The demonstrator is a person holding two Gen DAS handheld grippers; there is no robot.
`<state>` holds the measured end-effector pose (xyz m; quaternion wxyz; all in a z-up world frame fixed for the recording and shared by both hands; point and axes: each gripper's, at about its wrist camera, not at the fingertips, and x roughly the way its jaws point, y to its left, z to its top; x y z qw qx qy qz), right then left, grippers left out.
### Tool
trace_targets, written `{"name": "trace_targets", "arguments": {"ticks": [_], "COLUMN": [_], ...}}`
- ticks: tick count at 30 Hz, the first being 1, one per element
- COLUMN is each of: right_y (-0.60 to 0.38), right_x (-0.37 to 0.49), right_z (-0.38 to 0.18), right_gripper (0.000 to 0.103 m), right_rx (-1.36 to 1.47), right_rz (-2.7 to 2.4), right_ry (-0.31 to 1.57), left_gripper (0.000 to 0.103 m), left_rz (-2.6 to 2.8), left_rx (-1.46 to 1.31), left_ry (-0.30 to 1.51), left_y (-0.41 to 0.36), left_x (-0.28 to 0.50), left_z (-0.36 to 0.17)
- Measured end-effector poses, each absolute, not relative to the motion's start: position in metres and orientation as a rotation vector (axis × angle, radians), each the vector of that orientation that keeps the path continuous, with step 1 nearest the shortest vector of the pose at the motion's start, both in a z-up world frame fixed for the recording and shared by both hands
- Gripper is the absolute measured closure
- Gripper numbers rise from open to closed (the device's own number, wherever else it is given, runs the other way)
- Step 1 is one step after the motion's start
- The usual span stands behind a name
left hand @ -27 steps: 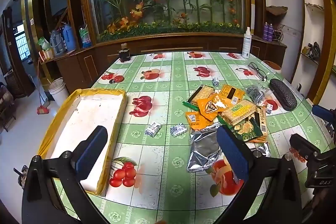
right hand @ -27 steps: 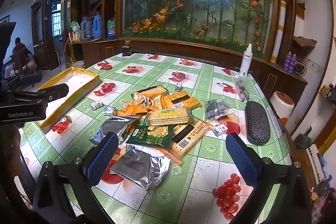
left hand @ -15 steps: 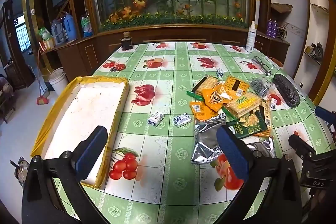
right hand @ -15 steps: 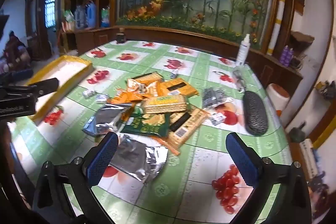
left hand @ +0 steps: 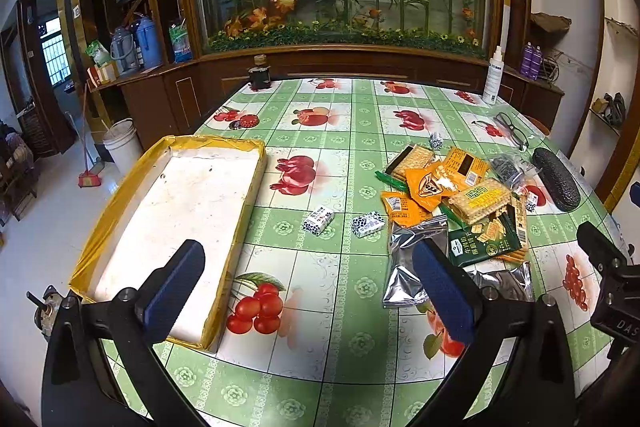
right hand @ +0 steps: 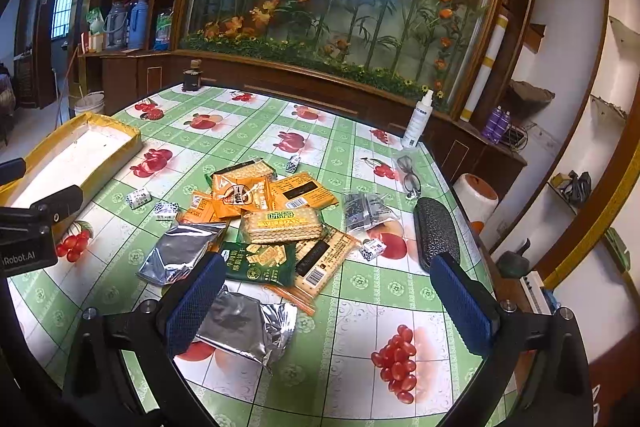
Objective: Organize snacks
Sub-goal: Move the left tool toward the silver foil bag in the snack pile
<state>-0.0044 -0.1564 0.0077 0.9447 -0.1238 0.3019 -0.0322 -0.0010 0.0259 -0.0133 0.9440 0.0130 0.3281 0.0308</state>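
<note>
Above the green fruit-print table (left hand: 336,311), both grippers hang spread wide with nothing between their blue pads. From the left gripper (left hand: 308,287), the yellow-rimmed tray (left hand: 256,163) lies at ten o'clock, its near corner just under the left finger, and two small blue-and-white candies (left hand: 319,220) sit at twelve o'clock on bare cloth between tray and pile. The snack pile (left hand: 448,195) spreads at one to two o'clock, a silver pouch (left hand: 412,259) touching the right pad's line of sight. From the right gripper (right hand: 328,303), a crumpled silver packet (right hand: 248,327) lies just beside the left finger, the green cracker bag (right hand: 260,263) at twelve o'clock, a biscuit sleeve (right hand: 282,225) beyond it overlapping orange packets (right hand: 240,191). A dark glasses case (right hand: 436,235) lies at two o'clock near the table's right edge, spectacles (right hand: 410,175) beyond. Open cloth stretches at twelve o'clock towards a spray bottle (right hand: 418,119) and a dark jar (right hand: 192,77) at the far rim.
</note>
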Motion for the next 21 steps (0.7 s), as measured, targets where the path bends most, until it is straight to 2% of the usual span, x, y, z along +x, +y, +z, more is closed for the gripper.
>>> {"name": "trace_targets", "arguments": {"ticks": [10,13,21], "right_y": [-0.159,-0.168,-0.2], "right_x": [-0.004,-0.003,0.012], "right_z": [0.003,0.0,-0.068], "right_gripper": [0.0,0.0,0.0], "right_rx": [-0.249,-0.16,0.017], "right_rz": [-0.084,0.046,0.266], "right_ry": [0.623,0.646,0.855], "left_gripper": [0.0,0.0,0.0], "left_rz": [0.057,0.037,-0.037], "left_rx": [0.042,0.056,0.181], "left_ry": [0.694,0.707,0.801], "left_y": [0.022,0.02,0.006], "left_x": [0.002,0.004,0.012], "left_z": [-0.02,-0.026,-0.066]}}
